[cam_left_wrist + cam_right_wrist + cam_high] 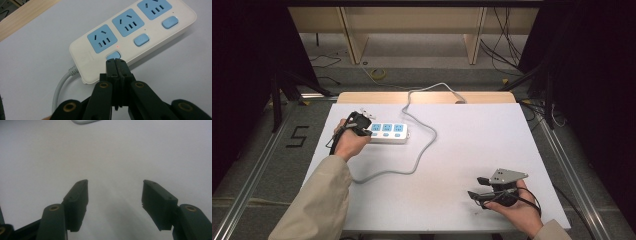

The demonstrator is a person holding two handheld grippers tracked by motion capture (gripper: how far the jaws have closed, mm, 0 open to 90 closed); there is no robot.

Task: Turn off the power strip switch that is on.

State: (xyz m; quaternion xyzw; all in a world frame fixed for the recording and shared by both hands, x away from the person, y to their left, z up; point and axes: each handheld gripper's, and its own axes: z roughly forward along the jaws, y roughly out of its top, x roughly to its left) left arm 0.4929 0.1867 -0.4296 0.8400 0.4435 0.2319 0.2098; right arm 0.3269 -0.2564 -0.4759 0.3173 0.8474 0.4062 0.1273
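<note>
Strip (pixel 386 132) first: in the high view this white power strip with three blue sockets lies on the left far part of the white table (pixel 472 145), its long side running left to right. Its grey cord (pixel 424 137) leaves the left end, loops toward the near side, then curves back up and off the far edge. The left gripper (pixel 363 131) is at the strip's left end, held by the left hand (pixel 348 141) in a beige sleeve. The right gripper (pixel 479 187) is well apart from it, at the near right of the table, with its jaws spread and pointing left (a grey plate sits on top of it).

Seen from the left gripper view, the left gripper (pixel 116 61) has its jaws clenched together with nothing between them, and their tips touch the blue switch (pixel 113 55) beside the nearest socket. A small red light (pixel 117 46) glows just above that switch. The cord (pixel 61 85) bends away on the left.

From the right gripper view, the right gripper (pixel 115 183) is released, its jaws wide apart over bare table, grasping nothing. A short piece of the cord (pixel 83 121) crosses the far edge.
</note>
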